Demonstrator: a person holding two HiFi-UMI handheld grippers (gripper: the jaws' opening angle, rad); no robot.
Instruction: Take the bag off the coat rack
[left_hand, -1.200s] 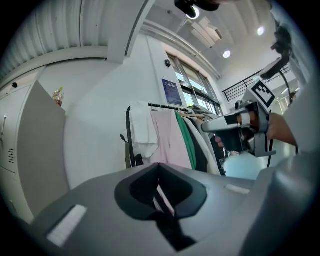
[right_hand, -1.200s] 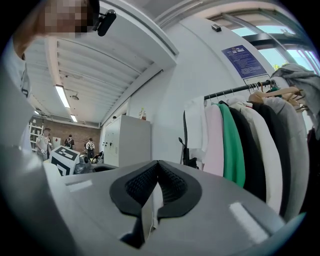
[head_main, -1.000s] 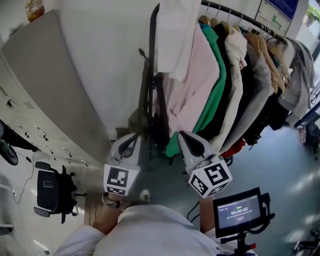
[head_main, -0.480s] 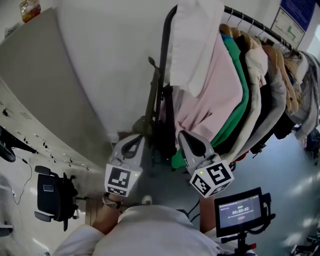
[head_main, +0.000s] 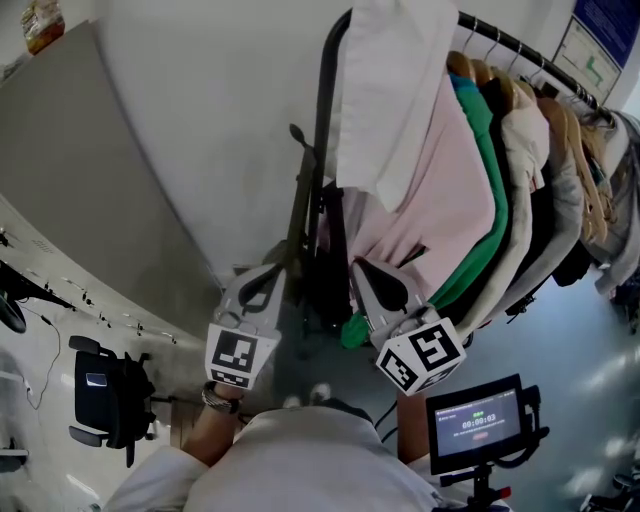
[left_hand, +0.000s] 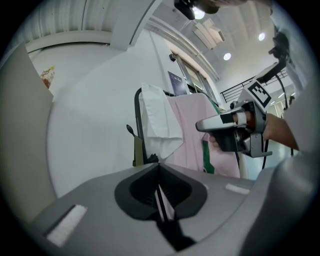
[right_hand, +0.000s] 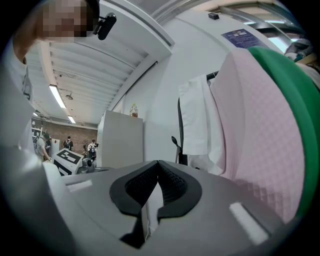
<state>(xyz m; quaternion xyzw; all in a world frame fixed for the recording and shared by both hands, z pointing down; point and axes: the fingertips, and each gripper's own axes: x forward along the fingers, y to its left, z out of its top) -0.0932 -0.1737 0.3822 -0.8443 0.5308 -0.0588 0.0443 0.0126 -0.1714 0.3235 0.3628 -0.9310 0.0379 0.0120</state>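
The coat rack (head_main: 322, 120) stands in front of me, and I take every place from its black upright post (head_main: 320, 170). On the post's right the rail is packed with clothes. A white garment (head_main: 390, 90) hangs nearest the post and a pink one (head_main: 445, 190) just beyond it.

The bag (head_main: 290, 245) is on the post's left side, close against it. It is olive and narrow, and it hangs by a long strap (head_main: 300, 190) from a small hook (head_main: 297, 133) that sticks out of the post. Its long axis runs straight down alongside the post, so I judge it has to be lifted up along that line to clear the hook.

My left gripper (head_main: 266, 278) sits just left of the post, right below the bag's lower end, and in its own view the bag (left_hand: 138, 152) shows slightly left of my closed tips. My right gripper (head_main: 368, 272) is on the post's right, in front of the pink garment, with the post between it and the bag. The left one is clearly the nearer.

Both pairs of jaws are pressed together with nothing in them. They would need to part before either could take the strap.
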